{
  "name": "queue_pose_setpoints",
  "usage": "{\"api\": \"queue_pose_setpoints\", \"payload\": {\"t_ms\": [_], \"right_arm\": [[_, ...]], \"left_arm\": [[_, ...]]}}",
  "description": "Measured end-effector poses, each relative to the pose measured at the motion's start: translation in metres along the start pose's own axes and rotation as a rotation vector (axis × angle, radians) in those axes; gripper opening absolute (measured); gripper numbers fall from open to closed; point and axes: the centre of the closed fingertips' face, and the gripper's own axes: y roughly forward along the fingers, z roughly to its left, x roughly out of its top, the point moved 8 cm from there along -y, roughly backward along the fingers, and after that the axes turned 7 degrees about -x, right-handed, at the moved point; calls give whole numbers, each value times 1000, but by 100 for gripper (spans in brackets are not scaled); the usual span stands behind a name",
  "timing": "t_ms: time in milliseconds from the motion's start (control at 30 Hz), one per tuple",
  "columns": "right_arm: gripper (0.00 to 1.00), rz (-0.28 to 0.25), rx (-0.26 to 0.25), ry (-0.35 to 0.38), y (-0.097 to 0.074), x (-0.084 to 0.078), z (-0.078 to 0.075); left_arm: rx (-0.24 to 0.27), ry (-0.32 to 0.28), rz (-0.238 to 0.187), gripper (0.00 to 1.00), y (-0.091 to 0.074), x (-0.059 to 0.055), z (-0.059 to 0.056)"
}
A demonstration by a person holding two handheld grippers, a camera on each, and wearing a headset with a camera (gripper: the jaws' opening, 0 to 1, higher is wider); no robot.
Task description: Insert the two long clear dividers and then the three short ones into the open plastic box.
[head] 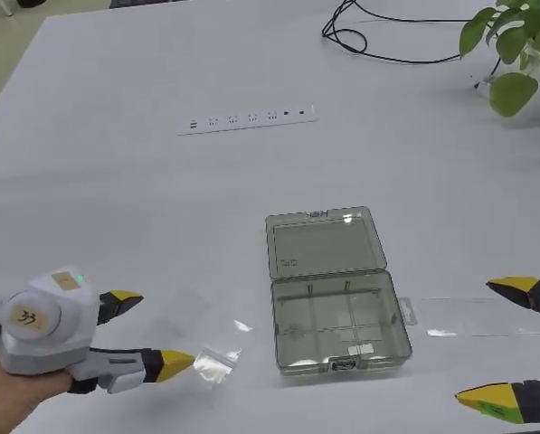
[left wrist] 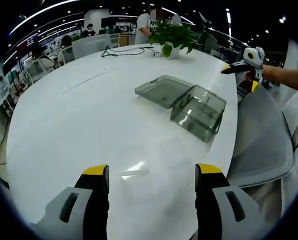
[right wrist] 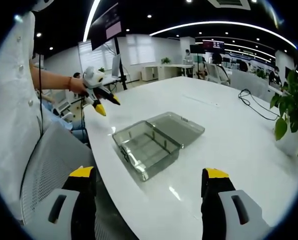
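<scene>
Left gripper (head: 159,330) is closest, bottom left in the head view, with a hand (head: 16,389) under it and its yellow-tipped jaws wide apart, holding nothing. Just past the tips there are some small clear bits (head: 217,362) lying on the white worktop (head: 116,199). They're so see-through I can't really tell what shape they are or how many. Right gripper (head: 479,340) pokes in from the bottom right, jaws also spread and empty. Between the two sits the box (head: 340,330), smoky clear plastic, with its lid (head: 324,242) flipped open and flat on the far side. Thin ribs show inside the box, can't say more than that. Long dividers (head: 473,316) lie flat just to the right of the box, near the right gripper's upper tip but not touching it; hard to count them. Further back there's a power strip (head: 247,118), a black cable (head: 387,45) and a plant (head: 514,54) in the far right corner.
</scene>
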Motion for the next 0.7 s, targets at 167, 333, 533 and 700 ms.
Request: {"api": "queue_pose_setpoints", "payload": {"t_ms": [167,333,533,700], "right_arm": [[87,-2,-1,3,1,0,0],[87,-1,-6,6,0,-1,-1],[86,-2,-9,9,0,-1,-1],[86,0,-8,12,1,-3,0]], "left_arm": [[27,-39,70,61,7,-4,6],[38,-66,126,54,15,-9,10],[40,-106,178,51,23,-18,12],[57,-118,212,48,28,-22,15]]}}
